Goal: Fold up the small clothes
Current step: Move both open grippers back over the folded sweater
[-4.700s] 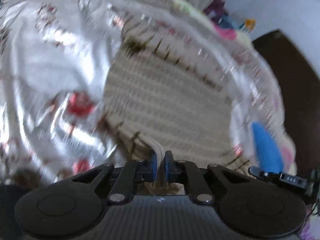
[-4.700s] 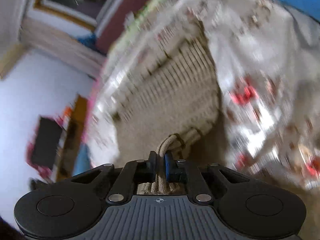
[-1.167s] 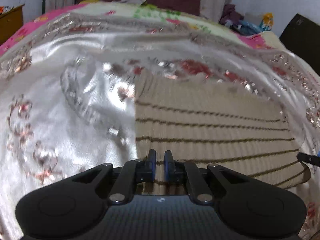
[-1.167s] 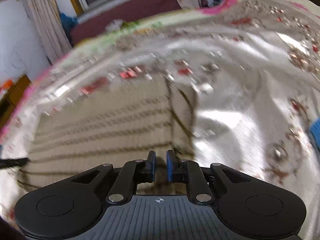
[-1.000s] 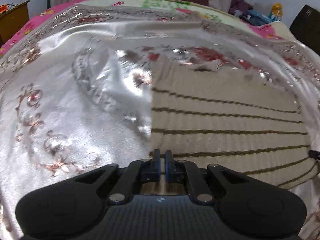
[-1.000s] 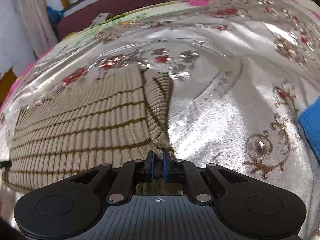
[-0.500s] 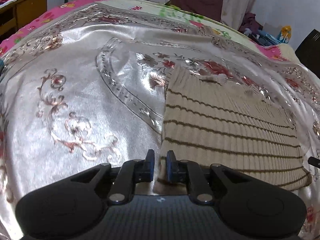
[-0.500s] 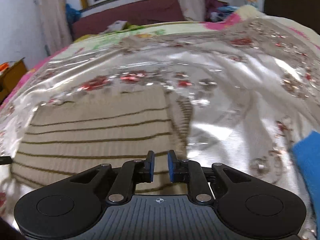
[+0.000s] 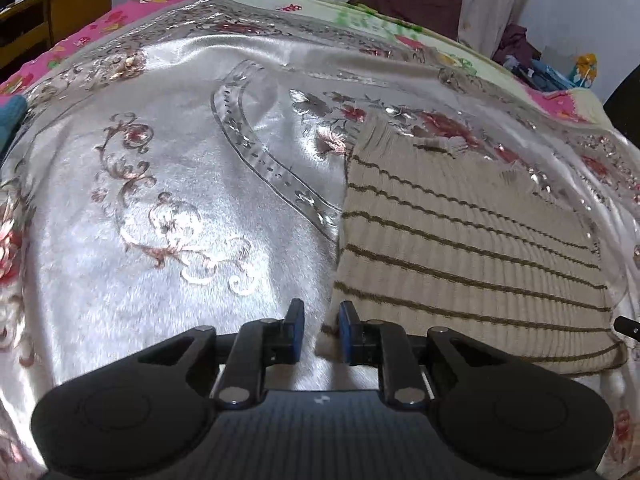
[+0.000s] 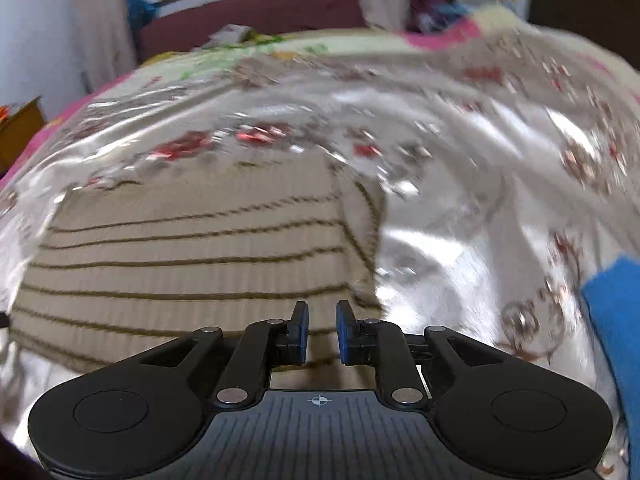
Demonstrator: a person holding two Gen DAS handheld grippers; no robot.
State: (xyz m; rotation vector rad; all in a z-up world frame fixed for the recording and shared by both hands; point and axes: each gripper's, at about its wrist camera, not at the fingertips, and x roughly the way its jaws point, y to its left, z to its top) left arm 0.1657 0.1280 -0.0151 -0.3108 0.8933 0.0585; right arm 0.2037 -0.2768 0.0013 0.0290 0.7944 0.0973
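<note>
My left gripper (image 9: 319,330) hangs over the silver bedspread (image 9: 168,184), jaws parted, just been opening, nothing between them; the near left corner of the striped knit garment (image 9: 460,248) lies just past the right pad. My right gripper (image 10: 319,330), jaws slightly apart and likewise just opened, holds nothing; it hovers over the garment's near right part (image 10: 192,256).

The garment lies flat on the bedspread: cream ribbed knit, thin brown stripes running across, its right edge doubled over in a narrow strip. A blue cloth (image 10: 616,320) sits on the bedspread to the right, apart from the garment.

The bedspread is shiny satin, embroidered with scrolls and red flowers, wrinkled in places. Beyond it, a floral sheet (image 9: 360,20) in pink, cream and green covers the bed. Further back: dark red headboard (image 10: 256,12), pale curtains (image 9: 488,4), a window above. A wooden cabinet (image 9: 52,12) stands at far left, a heap of clothes (image 9: 520,48) at far right. The right view is blurred.
</note>
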